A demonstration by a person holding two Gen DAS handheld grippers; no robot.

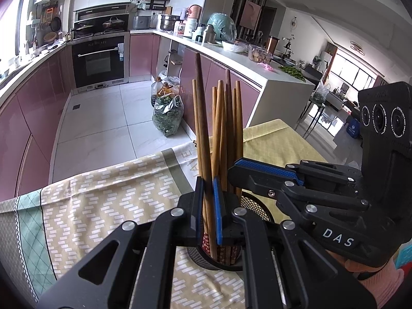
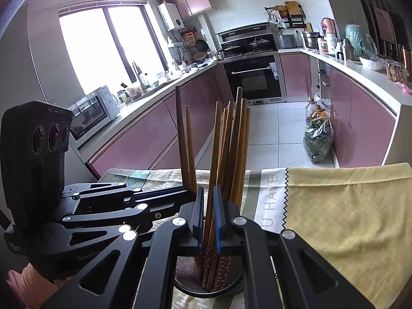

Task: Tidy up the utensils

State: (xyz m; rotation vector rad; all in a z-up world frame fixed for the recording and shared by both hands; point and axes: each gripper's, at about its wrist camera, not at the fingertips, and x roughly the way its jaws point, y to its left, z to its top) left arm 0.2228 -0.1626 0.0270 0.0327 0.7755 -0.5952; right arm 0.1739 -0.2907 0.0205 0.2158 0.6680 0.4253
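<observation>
Both the left gripper (image 1: 208,206) and right gripper (image 2: 208,219) pinch chopsticks (image 1: 219,128) standing in the mesh holder (image 2: 185,275); next, I'd guess, letting go so they drop in.

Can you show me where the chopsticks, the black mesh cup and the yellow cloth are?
chopsticks (image 1: 221,128), left wrist view, on a middle stick's shaft.
black mesh cup (image 2: 184,270), right wrist view, on its inner mesh wall.
yellow cloth (image 2: 347,206), right wrist view, on its flat middle.
</observation>
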